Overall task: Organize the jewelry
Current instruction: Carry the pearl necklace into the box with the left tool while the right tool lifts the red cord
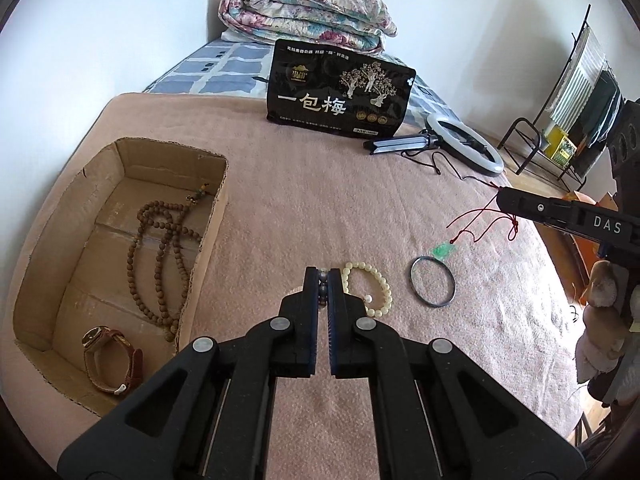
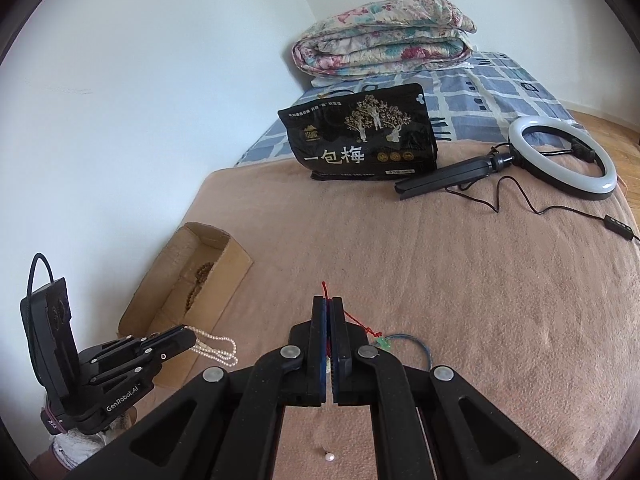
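Note:
My left gripper is shut on a pearl necklace, which hangs from its tip above the bed in the right wrist view. My right gripper is shut on the red cord of a green pendant, which dangles just above the blanket. A cream bead bracelet and a dark bangle lie on the pink blanket. The open cardboard box at the left holds a brown bead necklace and a brown-strap watch.
A black snack bag stands at the back of the blanket. A ring light on a folded tripod with its cable lies to its right. A folded floral quilt sits behind. A rack stands on the floor at right.

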Action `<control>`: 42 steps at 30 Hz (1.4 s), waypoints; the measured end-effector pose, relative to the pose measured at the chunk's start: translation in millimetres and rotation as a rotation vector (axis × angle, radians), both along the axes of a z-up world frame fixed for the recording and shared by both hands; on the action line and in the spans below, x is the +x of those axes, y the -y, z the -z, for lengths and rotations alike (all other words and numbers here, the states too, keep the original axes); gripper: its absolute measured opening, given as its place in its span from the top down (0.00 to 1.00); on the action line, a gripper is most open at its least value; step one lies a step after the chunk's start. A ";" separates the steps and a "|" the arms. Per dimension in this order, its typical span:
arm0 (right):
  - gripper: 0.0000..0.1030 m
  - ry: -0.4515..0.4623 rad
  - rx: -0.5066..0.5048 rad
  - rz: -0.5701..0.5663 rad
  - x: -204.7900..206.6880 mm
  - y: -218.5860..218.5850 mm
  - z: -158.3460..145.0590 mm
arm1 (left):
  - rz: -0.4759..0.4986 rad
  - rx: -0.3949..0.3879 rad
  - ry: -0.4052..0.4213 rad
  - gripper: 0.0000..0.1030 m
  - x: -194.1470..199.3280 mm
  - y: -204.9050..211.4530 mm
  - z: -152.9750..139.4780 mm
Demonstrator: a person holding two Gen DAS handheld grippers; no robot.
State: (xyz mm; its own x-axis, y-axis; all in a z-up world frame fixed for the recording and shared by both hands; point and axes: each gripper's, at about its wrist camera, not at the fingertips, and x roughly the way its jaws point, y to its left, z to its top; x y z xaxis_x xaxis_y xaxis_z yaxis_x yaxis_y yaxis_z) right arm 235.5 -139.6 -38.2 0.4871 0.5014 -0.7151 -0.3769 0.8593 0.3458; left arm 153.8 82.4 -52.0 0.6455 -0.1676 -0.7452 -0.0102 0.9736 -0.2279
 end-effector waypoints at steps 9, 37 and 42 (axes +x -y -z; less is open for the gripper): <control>1.00 0.031 0.014 -0.040 -12.9 -24.7 -15.1 | -0.040 -0.010 0.062 0.99 -13.2 -19.8 -22.2; 1.00 0.072 0.027 -0.186 -40.7 -119.1 -39.7 | -0.226 -0.002 0.130 0.99 -61.1 -124.2 -47.1; 1.00 0.079 0.025 -0.219 -47.8 -143.3 -42.4 | -0.260 0.005 0.114 0.99 -69.4 -142.5 -40.9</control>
